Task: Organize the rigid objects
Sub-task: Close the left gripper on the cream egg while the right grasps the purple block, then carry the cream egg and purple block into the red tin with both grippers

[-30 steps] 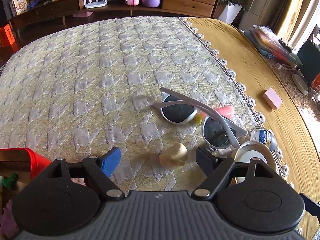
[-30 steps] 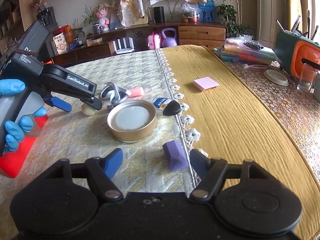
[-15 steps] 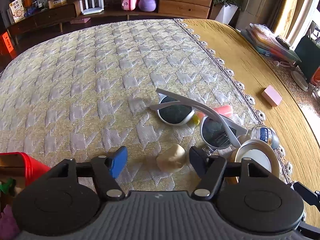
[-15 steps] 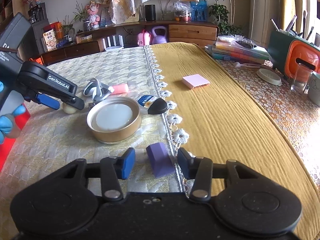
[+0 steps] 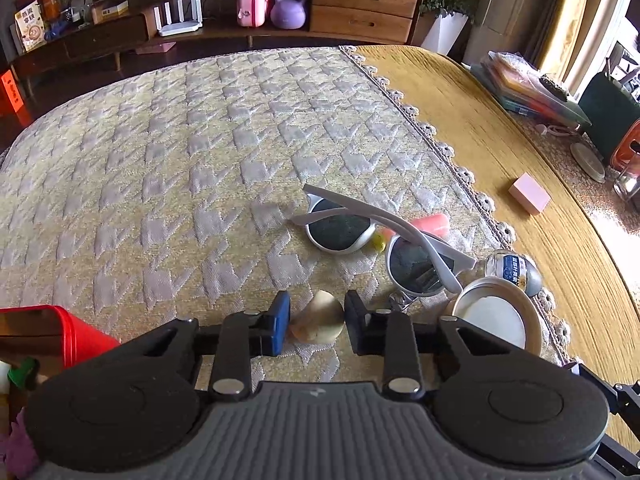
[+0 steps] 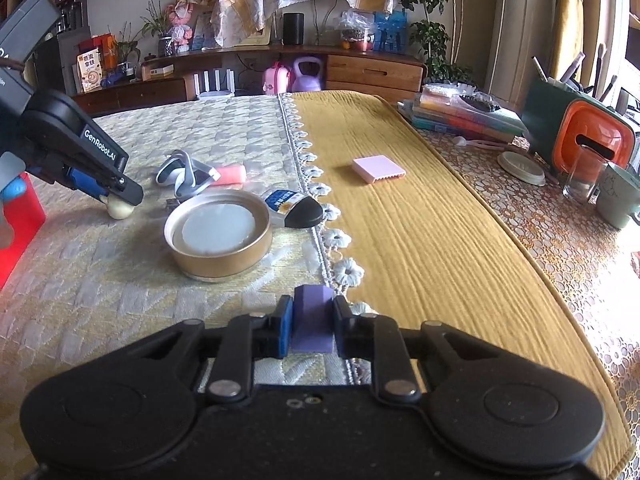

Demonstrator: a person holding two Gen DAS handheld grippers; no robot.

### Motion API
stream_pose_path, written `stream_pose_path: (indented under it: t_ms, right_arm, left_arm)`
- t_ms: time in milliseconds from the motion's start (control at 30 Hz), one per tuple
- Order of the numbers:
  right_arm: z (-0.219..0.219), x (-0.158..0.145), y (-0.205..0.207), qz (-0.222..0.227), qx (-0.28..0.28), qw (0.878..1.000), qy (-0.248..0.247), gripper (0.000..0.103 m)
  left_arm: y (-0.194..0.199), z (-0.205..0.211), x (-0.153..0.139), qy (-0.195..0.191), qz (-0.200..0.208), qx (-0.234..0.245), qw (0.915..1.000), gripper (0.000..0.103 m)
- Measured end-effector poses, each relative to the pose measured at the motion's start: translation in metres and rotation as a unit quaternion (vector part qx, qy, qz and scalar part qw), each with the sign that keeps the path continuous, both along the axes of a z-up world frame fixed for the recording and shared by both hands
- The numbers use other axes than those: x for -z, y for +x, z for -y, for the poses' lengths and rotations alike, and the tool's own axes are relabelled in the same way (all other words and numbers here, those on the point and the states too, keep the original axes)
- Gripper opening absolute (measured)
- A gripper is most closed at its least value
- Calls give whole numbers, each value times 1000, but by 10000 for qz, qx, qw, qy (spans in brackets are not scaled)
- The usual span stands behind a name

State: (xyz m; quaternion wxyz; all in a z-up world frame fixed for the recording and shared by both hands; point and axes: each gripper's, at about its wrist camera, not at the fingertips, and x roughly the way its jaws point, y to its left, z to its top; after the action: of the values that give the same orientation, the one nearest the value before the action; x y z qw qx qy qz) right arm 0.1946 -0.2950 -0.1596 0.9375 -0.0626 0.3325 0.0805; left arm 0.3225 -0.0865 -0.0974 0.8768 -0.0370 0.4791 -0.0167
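My left gripper (image 5: 316,318) is shut on a cream rounded piece (image 5: 320,316) resting on the patterned cloth; it also shows in the right wrist view (image 6: 118,209) under the left gripper's fingers (image 6: 120,188). My right gripper (image 6: 311,322) is shut on a purple block (image 6: 312,320) at the cloth's lace edge. White sunglasses (image 5: 380,240), a pink piece (image 5: 432,222), a round gold tin (image 6: 218,234) and a small bottle (image 6: 294,206) lie between the two grippers.
A red bin (image 5: 52,332) with small items stands at the left. A pink pad (image 6: 378,168) lies on the yellow cloth. Stacked books (image 6: 460,116), a glass (image 6: 580,178), a mug (image 6: 618,200) and an orange-green box (image 6: 588,140) stand at the right.
Both grippers closed from open: the left onto the cream piece, the right onto the purple block. Both moved slightly forward.
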Motion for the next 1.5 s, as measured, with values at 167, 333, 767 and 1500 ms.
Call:
stream_pose_path:
  t_ms: [167, 333, 767, 1500]
  right_arm:
    - [-2, -7, -9, 15, -7, 9999, 105, 20]
    - [-6, -9, -18, 4, -44, 9999, 164, 20]
    - [-4, 2, -14, -199, -52, 9992, 356, 20]
    - [-27, -40, -48, 53, -441, 9964, 723, 20]
  left_arm:
    - [-8, -3, -4, -2, -32, 4, 10000, 25]
    - [-17, -7, -3, -39, -80, 83, 9999, 25]
    - [-12, 3, 9, 383, -136, 300, 9987, 25]
    - [-67, -33, -29, -190, -222, 44, 9996, 24]
